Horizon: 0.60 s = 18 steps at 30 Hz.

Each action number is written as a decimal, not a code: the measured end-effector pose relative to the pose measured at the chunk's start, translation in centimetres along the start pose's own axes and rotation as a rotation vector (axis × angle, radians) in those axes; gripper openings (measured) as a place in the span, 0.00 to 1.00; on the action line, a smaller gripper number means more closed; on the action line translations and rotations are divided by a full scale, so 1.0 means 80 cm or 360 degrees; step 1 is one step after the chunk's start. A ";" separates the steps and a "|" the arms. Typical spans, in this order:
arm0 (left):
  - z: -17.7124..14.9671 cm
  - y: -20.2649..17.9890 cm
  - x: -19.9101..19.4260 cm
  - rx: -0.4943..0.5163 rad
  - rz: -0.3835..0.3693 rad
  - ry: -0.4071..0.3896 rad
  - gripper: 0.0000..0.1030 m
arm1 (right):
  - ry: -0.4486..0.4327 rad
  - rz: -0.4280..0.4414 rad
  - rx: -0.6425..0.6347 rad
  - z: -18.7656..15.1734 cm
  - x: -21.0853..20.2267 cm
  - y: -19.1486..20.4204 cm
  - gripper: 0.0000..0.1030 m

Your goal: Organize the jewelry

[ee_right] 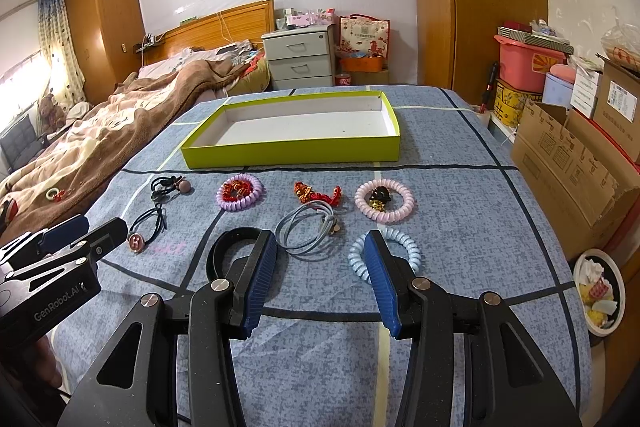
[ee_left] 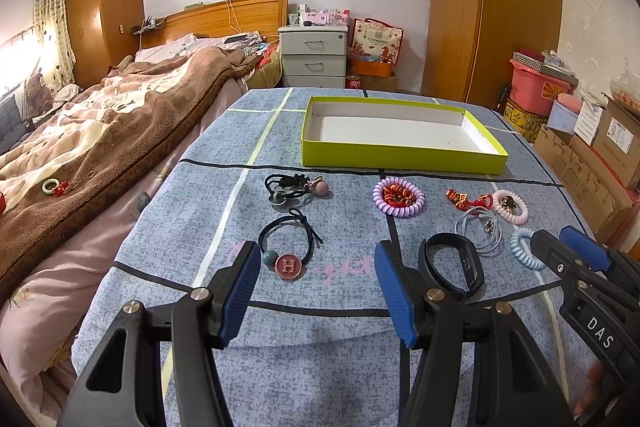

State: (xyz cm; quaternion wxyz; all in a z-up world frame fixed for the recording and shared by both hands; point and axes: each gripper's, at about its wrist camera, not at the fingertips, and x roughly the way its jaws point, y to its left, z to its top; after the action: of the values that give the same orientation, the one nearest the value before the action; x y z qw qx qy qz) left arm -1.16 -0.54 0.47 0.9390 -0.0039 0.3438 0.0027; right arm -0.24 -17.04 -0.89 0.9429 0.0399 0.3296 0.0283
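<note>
An empty lime-green box (ee_left: 400,155) (ee_right: 288,151) lies at the far side of the blue checked cloth. In front of it lie several hair ties and bands: a black tie with an H charm (ee_left: 286,265) (ee_right: 138,241), a purple spiral (ee_left: 398,203) (ee_right: 240,199), a pink spiral (ee_left: 510,207) (ee_right: 384,205), a light blue spiral (ee_left: 522,247) (ee_right: 412,251), a grey cord ring (ee_right: 308,231) and a black band (ee_left: 452,263) (ee_right: 224,255). My left gripper (ee_left: 316,291) hovers open just short of the H tie. My right gripper (ee_right: 320,283) is open between the black band and the blue spiral, holding nothing.
A bed with a brown blanket (ee_left: 120,131) runs along the left, with a small spiral tie (ee_left: 54,187) lying on it. Cardboard boxes (ee_right: 568,163) and a bowl of scraps (ee_right: 598,291) stand to the right. Black ties with a pink ball (ee_left: 294,187) and a red ornament (ee_left: 466,199) lie near the box.
</note>
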 end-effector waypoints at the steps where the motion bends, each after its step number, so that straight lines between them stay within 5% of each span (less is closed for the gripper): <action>1: 0.000 0.000 -0.001 0.0000 0.0001 -0.0002 0.60 | -0.0001 0.0000 0.0000 0.000 -0.001 0.000 0.46; 18: 0.001 -0.004 -0.006 0.0003 -0.0006 -0.0004 0.59 | -0.0015 -0.0007 0.0007 0.002 -0.006 -0.001 0.46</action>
State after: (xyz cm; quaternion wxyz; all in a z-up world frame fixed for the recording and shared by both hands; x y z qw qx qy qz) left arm -1.45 -0.85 0.85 0.9395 -0.0037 0.3425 0.0008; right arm -0.50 -17.17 -0.46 0.9443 0.0413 0.3254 0.0255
